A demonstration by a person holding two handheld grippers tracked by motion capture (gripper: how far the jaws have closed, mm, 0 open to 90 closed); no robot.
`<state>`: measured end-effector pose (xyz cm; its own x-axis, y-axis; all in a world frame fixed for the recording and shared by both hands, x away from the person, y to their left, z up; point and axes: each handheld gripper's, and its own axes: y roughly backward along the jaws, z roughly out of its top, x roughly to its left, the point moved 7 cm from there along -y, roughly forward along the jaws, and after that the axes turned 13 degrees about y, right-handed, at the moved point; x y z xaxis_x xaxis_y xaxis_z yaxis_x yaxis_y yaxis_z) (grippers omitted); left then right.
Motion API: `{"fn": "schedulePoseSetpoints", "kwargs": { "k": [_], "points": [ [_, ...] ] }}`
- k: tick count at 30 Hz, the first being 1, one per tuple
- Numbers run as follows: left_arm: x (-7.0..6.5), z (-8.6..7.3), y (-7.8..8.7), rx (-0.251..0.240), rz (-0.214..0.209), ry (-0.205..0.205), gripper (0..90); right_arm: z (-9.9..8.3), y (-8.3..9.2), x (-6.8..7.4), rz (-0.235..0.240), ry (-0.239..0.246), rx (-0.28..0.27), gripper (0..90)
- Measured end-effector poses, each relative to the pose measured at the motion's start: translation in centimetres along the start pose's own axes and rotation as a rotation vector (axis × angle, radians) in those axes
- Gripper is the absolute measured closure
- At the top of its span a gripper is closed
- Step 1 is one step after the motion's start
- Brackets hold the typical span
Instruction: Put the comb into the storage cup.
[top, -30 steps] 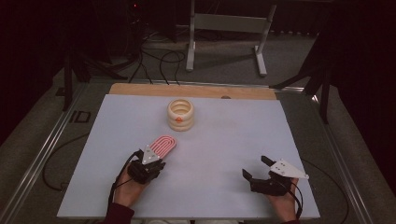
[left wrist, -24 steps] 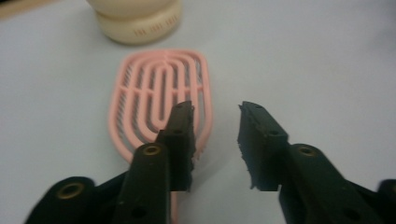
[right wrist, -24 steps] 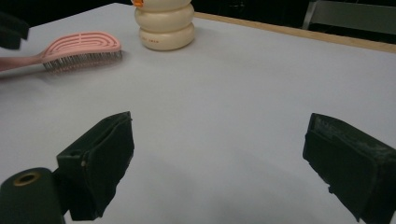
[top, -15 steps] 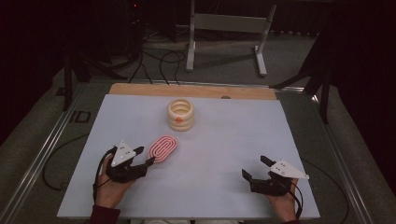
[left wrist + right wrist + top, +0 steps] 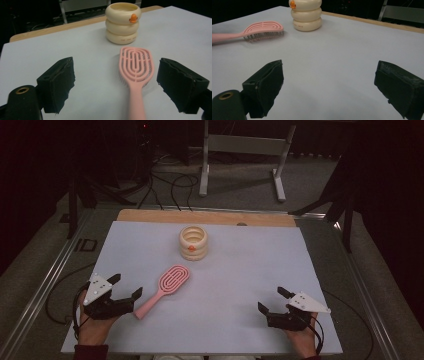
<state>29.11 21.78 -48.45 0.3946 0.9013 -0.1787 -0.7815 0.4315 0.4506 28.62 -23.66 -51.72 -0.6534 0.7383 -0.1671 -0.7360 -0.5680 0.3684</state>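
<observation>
Pink brush [image 5: 166, 287] lying flat on tabletop [image 5: 240, 270], handle toward lower left of frame, just beyond left claw [image 5: 125, 287], jaws just opened wide, empty.

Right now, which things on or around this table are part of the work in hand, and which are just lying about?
In the work:
- pink hairbrush, lying on the table, handle toward the left gripper
- left gripper, jaws just opened, nothing between them
- cream ringed cup, upright beyond the hairbrush, probably

Lying about:
- right gripper, open, idle
- metal stand behind the table
- floor cables
</observation>
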Motion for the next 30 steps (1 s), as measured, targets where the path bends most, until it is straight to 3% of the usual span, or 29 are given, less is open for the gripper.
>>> {"fn": "schedulePoseSetpoints", "kwargs": {
  "k": [3,7,20,30],
  "points": [
    [0.4,-0.4,0.3,0.011,-0.010,0.005,11.4,0.1,0.1,-0.1,-0.004,-0.003,-0.009,8.7],
    [0.9,-0.7,0.8,-0.005,-0.022,0.007,0.3,0.2,0.2,0.0,-0.001,0.000,-0.022,8.7],
    [1.7,-1.0,2.0,-0.072,-0.028,0.033,0.0,0.3,0.2,0.0,-0.004,0.000,-0.034,8.7],
    [1.1,-1.1,1.1,-0.002,-0.015,0.023,0.1,0.1,0.0,0.0,-0.003,0.004,-0.026,8.7]
  ]
}}
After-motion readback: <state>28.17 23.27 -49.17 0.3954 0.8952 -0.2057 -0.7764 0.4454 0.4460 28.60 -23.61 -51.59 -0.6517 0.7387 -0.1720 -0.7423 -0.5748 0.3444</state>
